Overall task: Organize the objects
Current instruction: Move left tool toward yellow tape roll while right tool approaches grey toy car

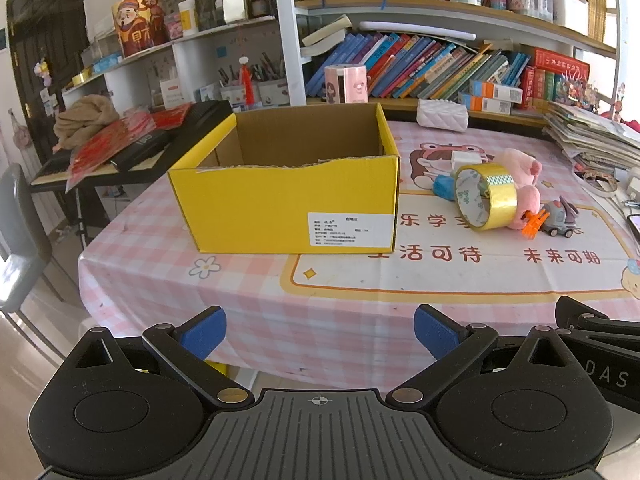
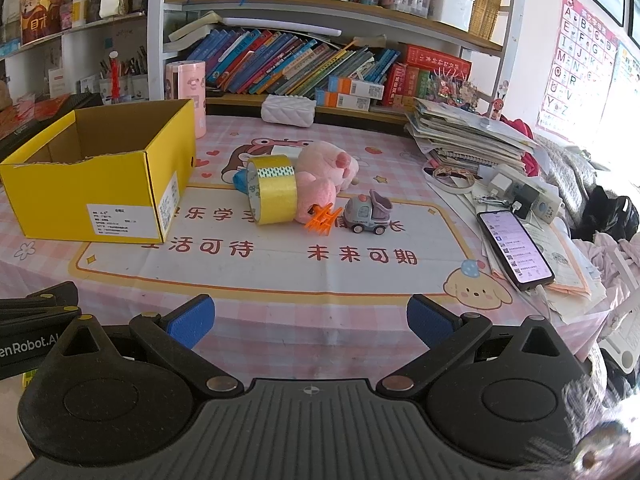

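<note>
Both grippers, left (image 1: 320, 334) and right (image 2: 310, 322), held spread and empty short of the desk (image 2: 360, 320); the upright yellow tape roll (image 2: 273, 190), leaning on the pink plush toy (image 2: 324, 178), is best pinched across its rim, then lifted into the open yellow cardboard box (image 2: 96, 196) beside it.

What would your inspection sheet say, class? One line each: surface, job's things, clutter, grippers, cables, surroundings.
Surface: pink checked tablecloth.
Job's things: yellow cardboard box open; yellow tape roll on edge against pink plush toy; orange clip; grey toy truck.
Clutter: lit phone, paper stack.
Grippers: left gripper and right gripper open, empty.
Cables: white cable at the phone.
Surroundings: bookshelf, alphabet poster.
</note>
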The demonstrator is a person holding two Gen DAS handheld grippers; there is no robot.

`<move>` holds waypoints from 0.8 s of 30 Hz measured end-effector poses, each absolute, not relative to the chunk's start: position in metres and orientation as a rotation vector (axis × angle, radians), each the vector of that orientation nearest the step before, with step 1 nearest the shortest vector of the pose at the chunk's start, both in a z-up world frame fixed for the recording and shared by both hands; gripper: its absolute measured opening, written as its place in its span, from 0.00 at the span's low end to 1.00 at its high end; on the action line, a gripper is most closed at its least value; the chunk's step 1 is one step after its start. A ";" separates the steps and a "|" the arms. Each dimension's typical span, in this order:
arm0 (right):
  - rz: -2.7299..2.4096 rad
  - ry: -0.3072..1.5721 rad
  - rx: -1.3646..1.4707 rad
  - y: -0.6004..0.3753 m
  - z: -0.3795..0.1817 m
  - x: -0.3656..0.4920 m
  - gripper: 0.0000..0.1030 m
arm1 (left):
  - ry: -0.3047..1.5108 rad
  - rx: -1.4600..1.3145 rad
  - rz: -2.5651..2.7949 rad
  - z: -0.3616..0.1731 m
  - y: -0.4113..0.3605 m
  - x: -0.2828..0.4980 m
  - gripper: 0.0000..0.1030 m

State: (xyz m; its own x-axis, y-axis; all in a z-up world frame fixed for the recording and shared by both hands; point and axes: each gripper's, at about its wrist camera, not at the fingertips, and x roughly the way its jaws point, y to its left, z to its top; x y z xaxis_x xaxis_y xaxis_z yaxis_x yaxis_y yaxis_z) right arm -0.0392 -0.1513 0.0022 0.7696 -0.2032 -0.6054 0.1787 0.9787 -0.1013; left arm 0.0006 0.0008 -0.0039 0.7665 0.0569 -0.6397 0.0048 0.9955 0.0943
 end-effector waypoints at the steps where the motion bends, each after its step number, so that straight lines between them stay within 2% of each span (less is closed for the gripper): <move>1: -0.208 0.661 -0.039 -0.151 0.002 -0.039 1.00 | 0.697 0.092 0.028 -0.004 0.001 0.001 0.98; 24: -0.241 0.669 -0.041 -0.158 -0.005 -0.041 1.00 | 0.725 0.084 -0.032 -0.013 -0.001 0.008 0.98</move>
